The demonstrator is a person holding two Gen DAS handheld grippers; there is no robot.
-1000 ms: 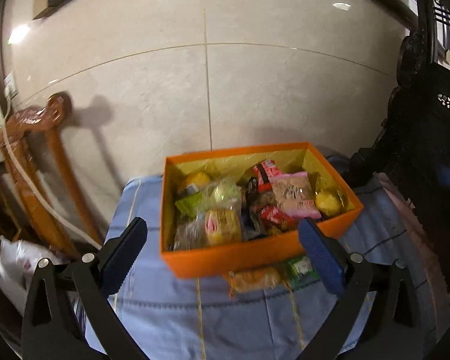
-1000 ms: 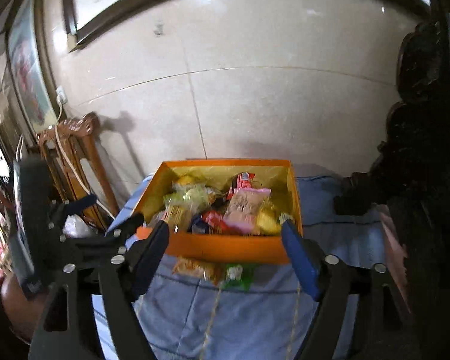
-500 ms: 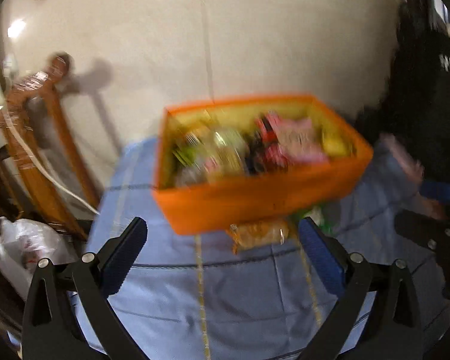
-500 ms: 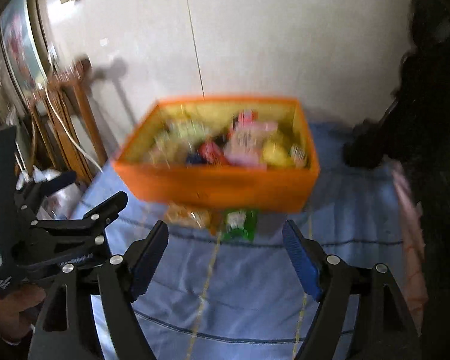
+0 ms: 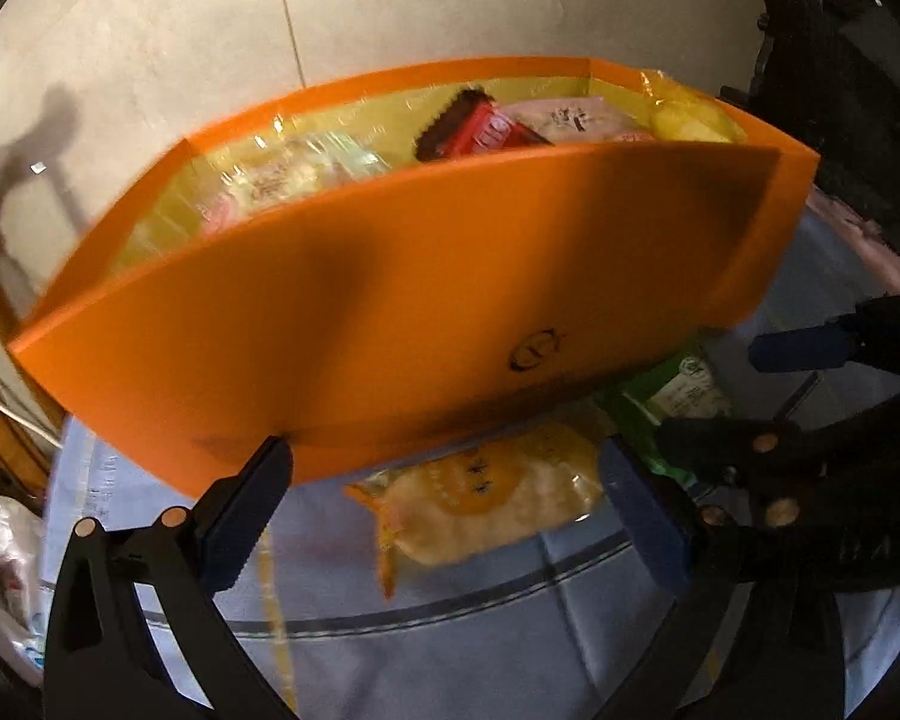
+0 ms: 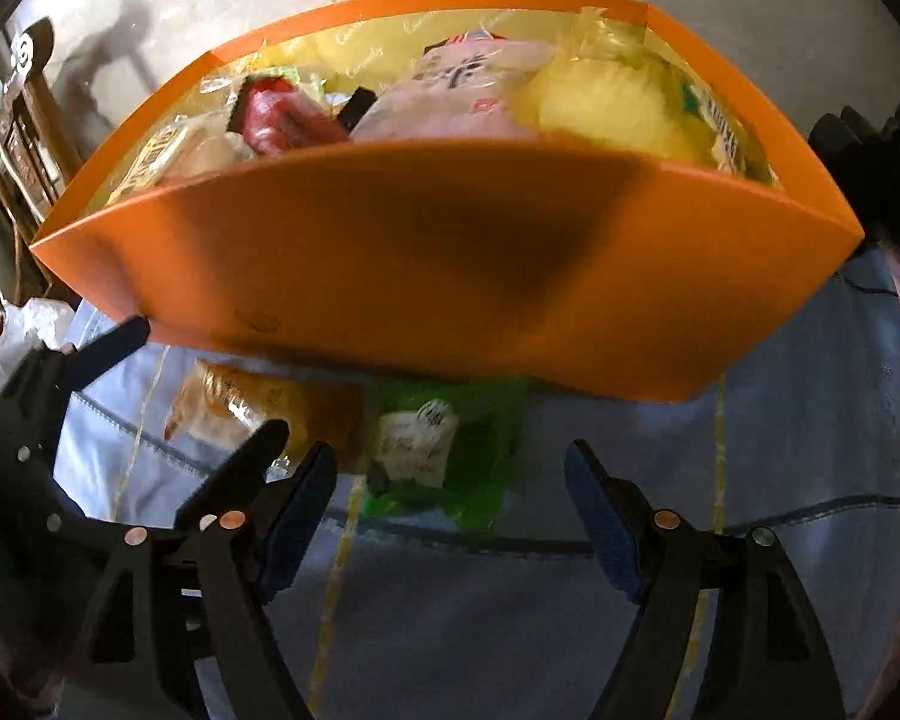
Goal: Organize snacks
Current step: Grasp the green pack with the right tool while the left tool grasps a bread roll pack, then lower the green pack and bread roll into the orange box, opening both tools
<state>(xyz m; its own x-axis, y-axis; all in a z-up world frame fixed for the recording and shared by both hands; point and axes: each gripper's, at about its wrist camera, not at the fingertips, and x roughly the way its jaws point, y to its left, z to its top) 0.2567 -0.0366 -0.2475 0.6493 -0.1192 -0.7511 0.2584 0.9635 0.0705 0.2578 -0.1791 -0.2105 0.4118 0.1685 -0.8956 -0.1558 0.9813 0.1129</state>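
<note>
An orange box (image 5: 426, 276) full of wrapped snacks stands on a blue cloth; it also shows in the right wrist view (image 6: 450, 258). Two packets lie on the cloth against its front wall: an orange-yellow packet (image 5: 486, 498) and a green packet (image 5: 684, 396). My left gripper (image 5: 450, 510) is open, its fingers on either side of the orange-yellow packet, low over the cloth. My right gripper (image 6: 450, 510) is open around the green packet (image 6: 438, 450), with the orange-yellow packet (image 6: 252, 402) to its left. The two grippers sit side by side, almost touching.
The blue cloth (image 6: 810, 438) covers the table. A tiled wall (image 5: 390, 0) is behind the box. A wooden chair (image 6: 12, 138) and a white plastic bag (image 5: 0, 564) are at the left. Dark carved furniture (image 5: 858, 60) stands at the right.
Both grippers have moved forward and down toward the two packets at the box's front wall. The box now fills most of both views. Both jaws stay open.
</note>
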